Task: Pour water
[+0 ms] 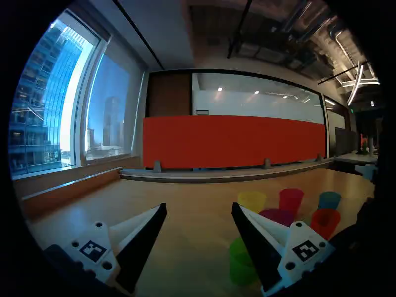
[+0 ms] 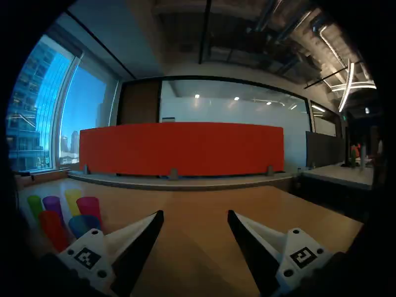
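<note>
The cluster of upright coloured plastic cups (image 1: 291,199) (image 2: 89,208) stood just right of the spread, empty left hand-held gripper (image 1: 198,205), seemingly nearer it than the equally spread right hand-held gripper (image 2: 195,212).

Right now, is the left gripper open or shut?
Open. On the left gripper, the fingers stand wide apart, bare wooden table between them, nothing held.

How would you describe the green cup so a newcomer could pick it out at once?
Start at the long red partition behind the wooden table; a cluster of coloured cups stands on the table in front of it. The green cup is at the cluster's edge nearest the left gripper, partly behind one of its fingers. No other cup there is green.
</note>
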